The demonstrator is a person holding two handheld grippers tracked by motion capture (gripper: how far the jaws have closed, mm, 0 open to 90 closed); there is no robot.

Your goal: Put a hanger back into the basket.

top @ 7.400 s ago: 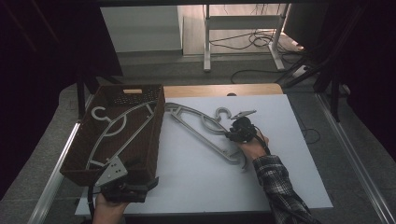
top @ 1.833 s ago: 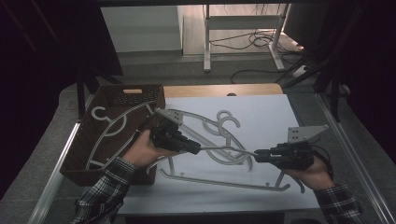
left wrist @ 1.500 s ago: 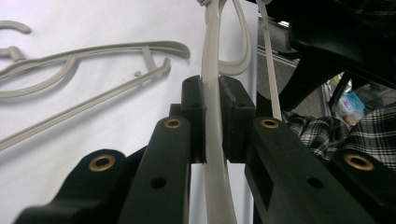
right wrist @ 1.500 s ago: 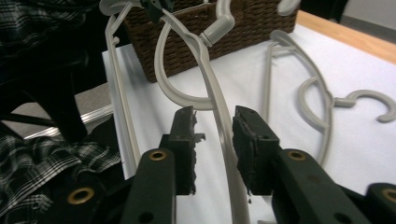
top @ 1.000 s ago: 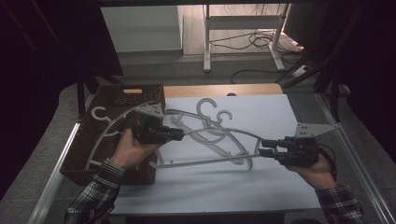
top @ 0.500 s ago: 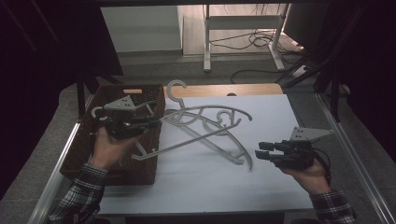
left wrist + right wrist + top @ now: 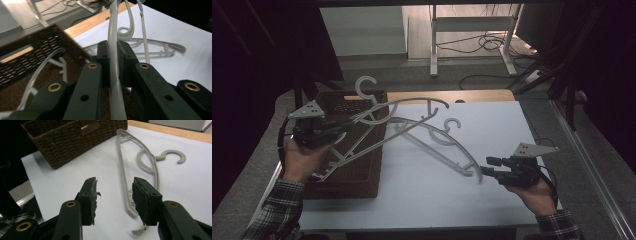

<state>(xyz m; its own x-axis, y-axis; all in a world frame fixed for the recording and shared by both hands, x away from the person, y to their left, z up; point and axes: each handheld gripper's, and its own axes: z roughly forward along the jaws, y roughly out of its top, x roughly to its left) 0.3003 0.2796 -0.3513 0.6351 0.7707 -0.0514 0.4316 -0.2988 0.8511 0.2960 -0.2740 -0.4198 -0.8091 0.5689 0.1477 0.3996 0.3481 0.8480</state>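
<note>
Above the wicker basket (image 7: pixel 362 170), a grey hanger (image 7: pixel 377 127) is clamped in the left claw (image 7: pixel 334 131) and judged to be mid-transfer into it. Next, lowering and release are called for. On the worktop (image 7: pixel 512 125), another hanger (image 7: pixel 130 170) lies by the right claw (image 7: pixel 113 192), whose jaws have just been opening, nothing between them.

High view above, facing forward; gripper views close, sharing basket (image 7: pixel 362 165) and hanger (image 7: pixel 140 162)

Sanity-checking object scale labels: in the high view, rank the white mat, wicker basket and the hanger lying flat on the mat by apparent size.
1. White mat, largest by far.
2. Wicker basket, partly hidden by the left hand-held gripper and the hanger it holds.
3. Flat hanger: nearly as long as the basket, but thin, covering least.
</note>
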